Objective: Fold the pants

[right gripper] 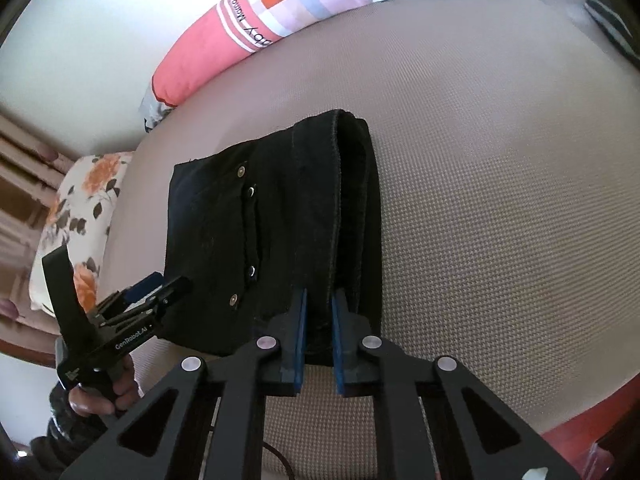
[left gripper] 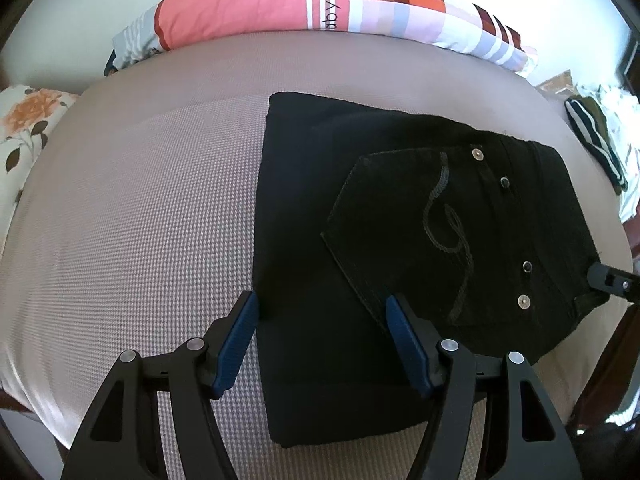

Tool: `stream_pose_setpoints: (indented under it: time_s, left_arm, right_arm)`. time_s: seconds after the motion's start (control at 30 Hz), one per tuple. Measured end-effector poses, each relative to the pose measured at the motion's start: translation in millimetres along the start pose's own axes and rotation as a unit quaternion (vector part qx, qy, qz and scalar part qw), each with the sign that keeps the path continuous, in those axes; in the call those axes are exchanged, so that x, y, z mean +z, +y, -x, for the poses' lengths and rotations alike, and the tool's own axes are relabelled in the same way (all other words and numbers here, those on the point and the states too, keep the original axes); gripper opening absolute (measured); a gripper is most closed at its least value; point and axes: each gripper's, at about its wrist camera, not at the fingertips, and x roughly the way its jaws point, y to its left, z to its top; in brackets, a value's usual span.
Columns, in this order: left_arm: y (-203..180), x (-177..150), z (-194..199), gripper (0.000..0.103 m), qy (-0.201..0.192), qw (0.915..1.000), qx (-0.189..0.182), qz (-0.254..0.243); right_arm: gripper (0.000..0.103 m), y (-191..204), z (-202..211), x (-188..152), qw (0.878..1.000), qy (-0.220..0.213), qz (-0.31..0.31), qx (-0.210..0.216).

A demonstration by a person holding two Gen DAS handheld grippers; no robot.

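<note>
Two layers of folded black pants lie on the bed; right hand-held gripper clenches their six-o'clock edge, left hand-held gripper released.

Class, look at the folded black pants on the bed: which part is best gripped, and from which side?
Grip the black pants at the stacked layered edge, coming in from the near side. The layers lie open there, so jaws slide around them, as the right gripper does.
</note>
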Motion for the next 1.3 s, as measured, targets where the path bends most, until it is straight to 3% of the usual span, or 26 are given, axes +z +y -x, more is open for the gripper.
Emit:
stream_pose_setpoints:
  time_s: [0.33,0.63,0.7,0.77,0.97,1.1,1.3]
  left_arm:
    - [-2.3,-12.5,0.1,0.07,0.008,0.9997,0.006,-0.024]
    - [4.7,-12.2,-7.1,0.075,0.011,0.9999,-0.003,-0.005]
    - [4.3,-13.0,-6.5,0.075,0.01,0.9999,-0.001,-0.005]
    - [2.9,-13.3,-6.0,0.075,0.007,0.9999,0.001,-0.007]
    - [1.4,-14.7,-6.3,0.075,0.007,0.9999,0.004,-0.007]
    - [-0.4,-16.1,-5.5,0.075,0.004,0.9999,0.006,-0.007]
    - [-1.9,-15.1,-3.9,0.075,0.003,0.9999,0.008,-0.014]
  right_arm:
    - [0.009,-5.8,-5.6,-10.6,0.999,0.029,-0.008,-0.013]
    - [0.01,-18.2,-14.5,-9.3,0.998,0.045,-0.032,-0.001]
    - [0.013,-19.8,-14.3,-9.4,0.998,0.045,-0.037,-0.002]
    - [0.025,-19.2,-13.8,-8.6,0.998,0.044,-0.039,-0.01]
    - [0.028,-15.9,-12.9,-3.5,0.998,0.041,-0.029,-0.022]
    - [0.038,-12.5,-13.1,1.2,0.998,0.039,-0.022,-0.038]
    - [0.045,-3.8,-16.0,12.5,0.998,0.04,-0.01,-0.044]
